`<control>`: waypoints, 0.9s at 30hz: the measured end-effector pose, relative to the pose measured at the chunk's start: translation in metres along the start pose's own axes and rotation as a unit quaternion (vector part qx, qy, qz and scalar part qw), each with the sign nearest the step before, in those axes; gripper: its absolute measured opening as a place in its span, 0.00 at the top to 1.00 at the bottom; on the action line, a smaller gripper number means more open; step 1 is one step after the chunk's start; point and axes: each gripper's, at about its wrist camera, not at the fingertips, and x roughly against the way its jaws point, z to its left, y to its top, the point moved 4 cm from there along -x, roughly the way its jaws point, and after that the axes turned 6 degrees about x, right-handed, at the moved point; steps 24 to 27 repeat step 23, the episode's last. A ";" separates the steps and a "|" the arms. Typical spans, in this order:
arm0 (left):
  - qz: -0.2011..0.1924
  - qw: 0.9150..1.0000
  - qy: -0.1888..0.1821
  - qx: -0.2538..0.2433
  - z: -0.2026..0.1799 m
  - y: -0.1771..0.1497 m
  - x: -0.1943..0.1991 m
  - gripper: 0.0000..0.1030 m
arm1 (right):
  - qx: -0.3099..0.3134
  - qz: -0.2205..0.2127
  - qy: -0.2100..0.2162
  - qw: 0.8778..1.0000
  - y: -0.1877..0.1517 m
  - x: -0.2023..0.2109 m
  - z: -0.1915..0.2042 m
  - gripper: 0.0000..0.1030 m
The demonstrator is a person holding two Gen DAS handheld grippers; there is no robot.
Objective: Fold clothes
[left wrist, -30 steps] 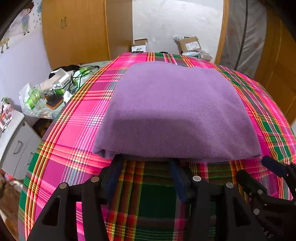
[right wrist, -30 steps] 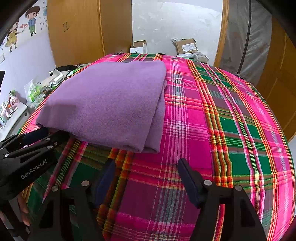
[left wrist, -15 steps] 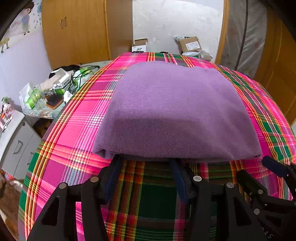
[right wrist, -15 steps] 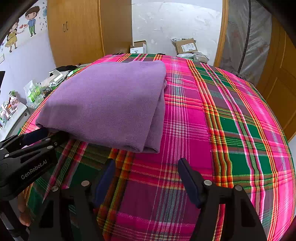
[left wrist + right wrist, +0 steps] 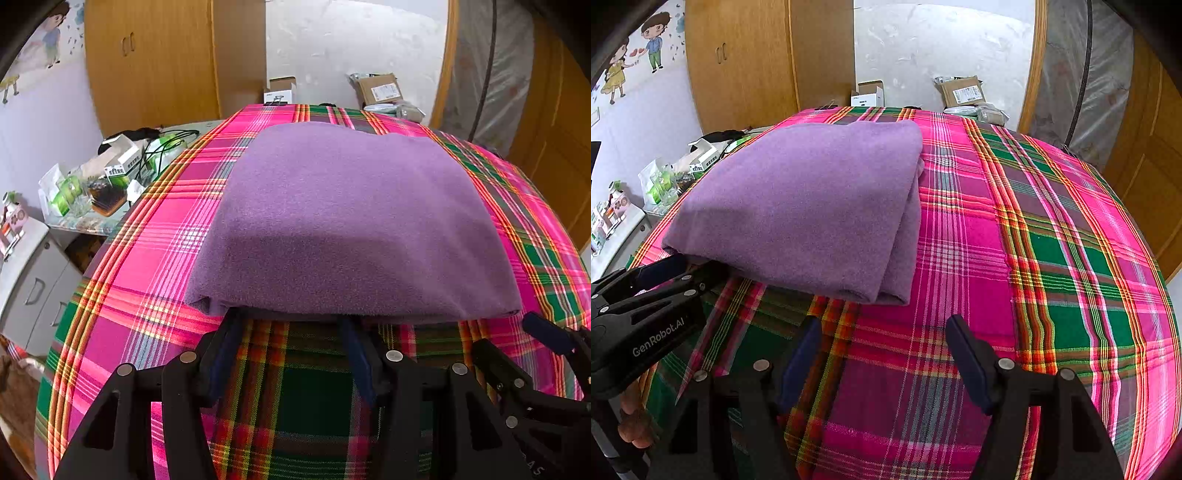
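- One folded purple garment (image 5: 351, 221) is lying on the plaid cloth (image 5: 155, 266), toward that cloth's left half as the right wrist view is showing it (image 5: 812, 206).
- Two grippers are sitting at the garment's near edge. The left gripper (image 5: 291, 328) is holding its jaws spread, with its fingertips tucked just under the near fold and nothing pinched between them.
- The right gripper (image 5: 884, 332) is also standing spread over bare plaid, just beside the garment's near right corner and apart from it.
- Only the right wrist view is showing the stacked layers along the garment's right side, the wide stretch of bare plaid to the right of it, and a person's fingers (image 5: 635, 424) under the left gripper's body.
- Only the left wrist view is showing the garment's left edge with plaid beyond it, plus a grey drawer unit (image 5: 33, 280) left of the cloth.
- Both views are showing two cardboard boxes (image 5: 378, 88) beyond the garment and one cluttered side table (image 5: 96, 184) to its left.
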 end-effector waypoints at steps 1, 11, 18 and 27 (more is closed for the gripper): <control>0.000 1.000 0.000 0.000 0.000 0.000 0.000 0.46 | 0.000 0.000 0.000 1.000 0.000 0.000 0.000 0.32; 0.000 1.000 -0.001 0.001 0.003 0.001 -0.001 0.46 | 0.001 0.000 0.001 1.000 0.000 0.000 -0.001 0.32; 0.000 1.000 -0.001 0.001 0.003 0.001 -0.001 0.45 | 0.001 0.000 0.001 1.000 0.000 0.000 -0.001 0.32; 0.000 1.000 0.000 0.000 0.003 0.001 -0.001 0.45 | 0.001 0.000 0.001 1.000 0.000 0.000 -0.001 0.32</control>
